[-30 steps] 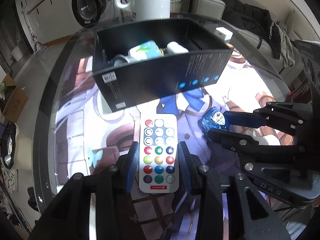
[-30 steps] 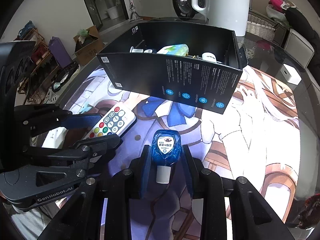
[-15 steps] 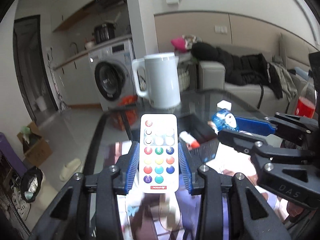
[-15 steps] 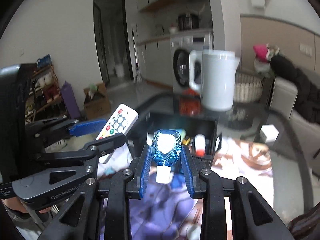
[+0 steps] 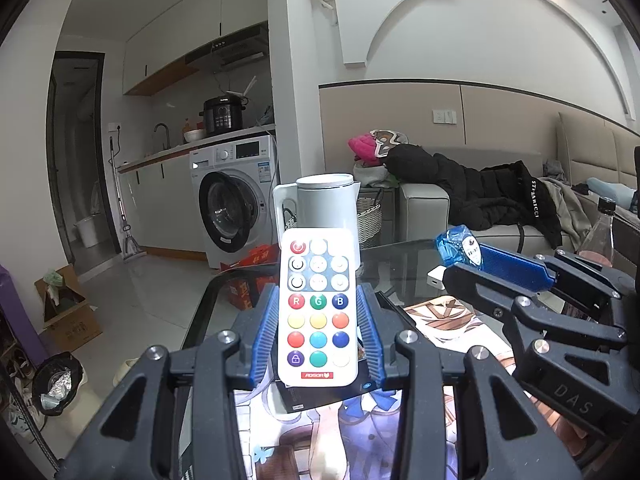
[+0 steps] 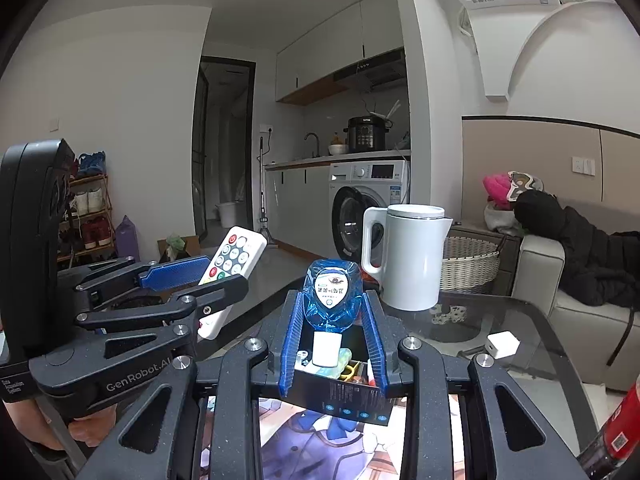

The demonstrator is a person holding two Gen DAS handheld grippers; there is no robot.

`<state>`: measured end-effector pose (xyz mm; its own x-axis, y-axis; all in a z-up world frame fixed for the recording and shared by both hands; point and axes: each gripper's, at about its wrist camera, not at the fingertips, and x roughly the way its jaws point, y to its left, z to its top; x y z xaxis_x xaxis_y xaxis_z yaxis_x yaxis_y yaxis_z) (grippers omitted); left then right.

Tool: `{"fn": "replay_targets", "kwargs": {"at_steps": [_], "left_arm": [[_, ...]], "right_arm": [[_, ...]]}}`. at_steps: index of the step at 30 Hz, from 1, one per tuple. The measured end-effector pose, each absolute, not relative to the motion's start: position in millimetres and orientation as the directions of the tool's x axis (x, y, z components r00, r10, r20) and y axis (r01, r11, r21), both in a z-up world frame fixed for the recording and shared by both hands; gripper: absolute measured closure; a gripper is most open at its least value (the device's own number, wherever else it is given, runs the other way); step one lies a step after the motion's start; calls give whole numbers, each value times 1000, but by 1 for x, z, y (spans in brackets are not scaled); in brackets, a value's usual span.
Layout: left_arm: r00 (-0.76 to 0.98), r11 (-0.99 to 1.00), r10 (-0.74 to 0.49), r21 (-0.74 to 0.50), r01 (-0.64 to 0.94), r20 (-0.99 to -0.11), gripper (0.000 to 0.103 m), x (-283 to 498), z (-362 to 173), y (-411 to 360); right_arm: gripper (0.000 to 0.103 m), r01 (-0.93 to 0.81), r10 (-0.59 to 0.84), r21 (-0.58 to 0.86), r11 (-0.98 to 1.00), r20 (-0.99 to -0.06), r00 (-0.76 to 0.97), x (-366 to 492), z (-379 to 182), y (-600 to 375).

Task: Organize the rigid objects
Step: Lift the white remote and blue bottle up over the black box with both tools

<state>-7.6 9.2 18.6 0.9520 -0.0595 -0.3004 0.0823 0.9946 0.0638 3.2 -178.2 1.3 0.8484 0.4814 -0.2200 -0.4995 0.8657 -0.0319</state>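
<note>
Already some of the sorting looks done: the black cardboard box (image 6: 340,384) at six o'clock in the right wrist view holds several small items, among them a pale green piece and something yellow, though they are too crowded to name. Two things are not yet stowed, and both are held in the air. The left gripper (image 5: 318,328) pinches a white remote (image 5: 318,308) by its long edges, a flat, rounded slab of smooth plastic studded with coloured round buttons, standing at the centre of its view. The right gripper (image 6: 332,320) clamps a small blue bottle (image 6: 331,300), faceted and translucent like cut glass, with a shield-shaped label and a white cap pointing toward the camera. The ribbed blue pads (image 6: 290,344) press on its sides. Beyond, at one o'clock, a matte white kettle (image 6: 408,256) stands on the glossy glass table (image 6: 520,320). What remains, I judge, is lowering both into the box.
</note>
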Motion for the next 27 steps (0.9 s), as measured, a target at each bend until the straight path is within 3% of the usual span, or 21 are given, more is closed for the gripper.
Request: {"fn": "replay_targets", "kwargs": {"at_steps": [10, 27], "left_arm": [[941, 997, -58, 29, 72, -333, 65, 17, 17, 6], [917, 998, -33, -55, 12, -397, 65, 115, 2, 20]], "right_arm": [[73, -508, 493, -12, 861, -219, 842, 9, 7, -172], [73, -470, 468, 47, 881, -217, 857, 101, 2, -149]]}}
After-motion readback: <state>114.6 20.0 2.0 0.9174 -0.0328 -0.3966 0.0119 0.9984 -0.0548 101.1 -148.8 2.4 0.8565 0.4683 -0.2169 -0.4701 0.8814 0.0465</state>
